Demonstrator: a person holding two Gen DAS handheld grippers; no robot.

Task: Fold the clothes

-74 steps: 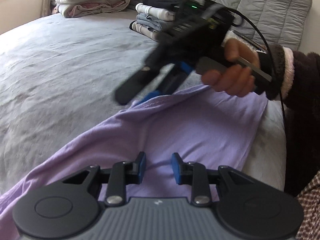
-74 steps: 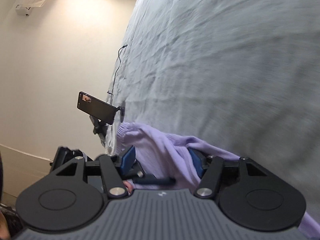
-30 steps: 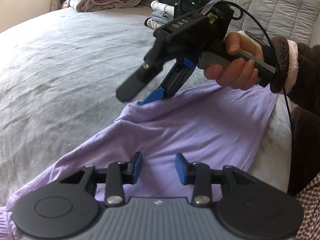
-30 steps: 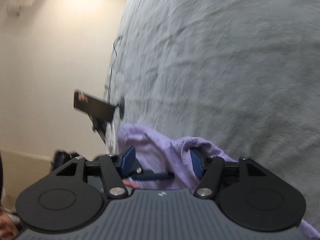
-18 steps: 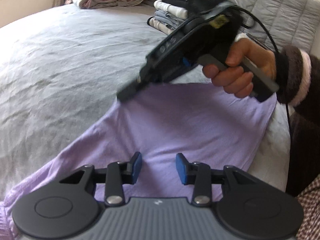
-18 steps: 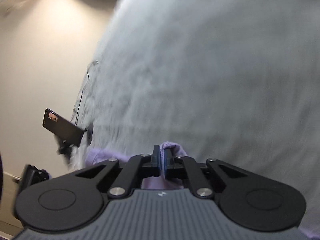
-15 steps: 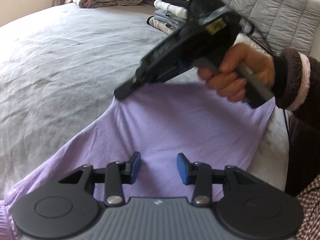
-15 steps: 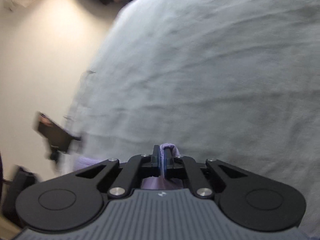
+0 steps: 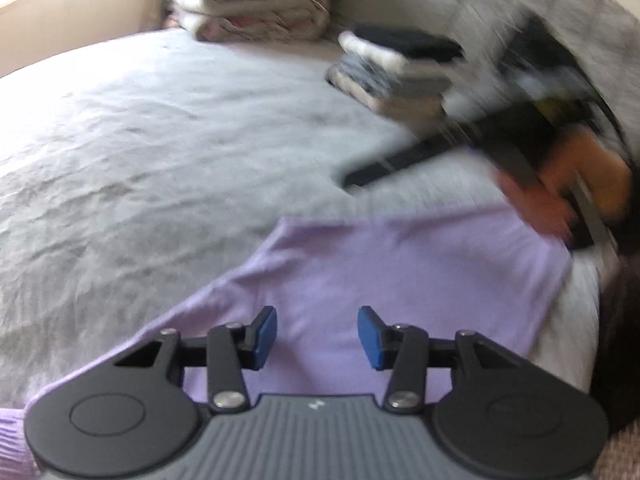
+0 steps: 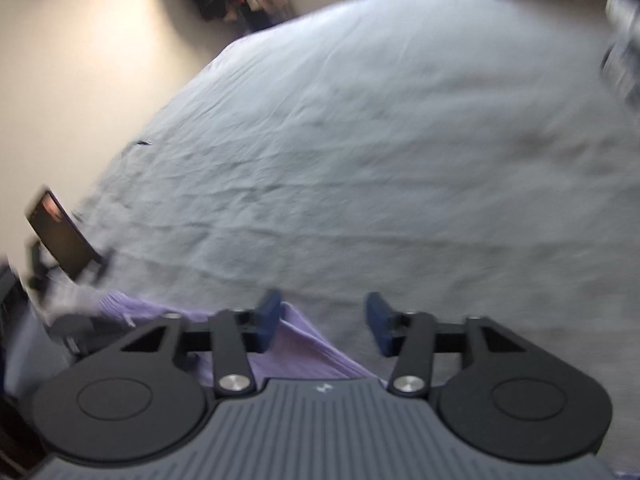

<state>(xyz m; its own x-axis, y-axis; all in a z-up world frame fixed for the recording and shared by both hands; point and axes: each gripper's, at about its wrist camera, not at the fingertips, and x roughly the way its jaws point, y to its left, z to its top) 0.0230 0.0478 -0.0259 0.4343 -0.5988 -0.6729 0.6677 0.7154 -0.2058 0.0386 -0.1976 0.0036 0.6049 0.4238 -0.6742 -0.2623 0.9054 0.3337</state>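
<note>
Left wrist view: lilac garment (image 9: 400, 272) spread flat on the grey bed (image 9: 160, 160), near its close edge. Left tool (image 9: 317, 334) hovering just above the cloth, blue pads apart and widening, nothing pinched between them. Beyond, right tool (image 9: 360, 176) blurred, gripped in a hand (image 9: 568, 184), raised over the far hem (contact with cloth hard to tell). Folded stack of clothes (image 9: 400, 68) and rolled bedding (image 9: 256, 12) further back.

Right wrist view: right tool (image 10: 322, 322) released and spreading, pads clear of the cloth; a purple fold (image 10: 296, 340) lying below, beside the left pad. Phone on a stand (image 10: 60, 236) at the bed's left edge.
</note>
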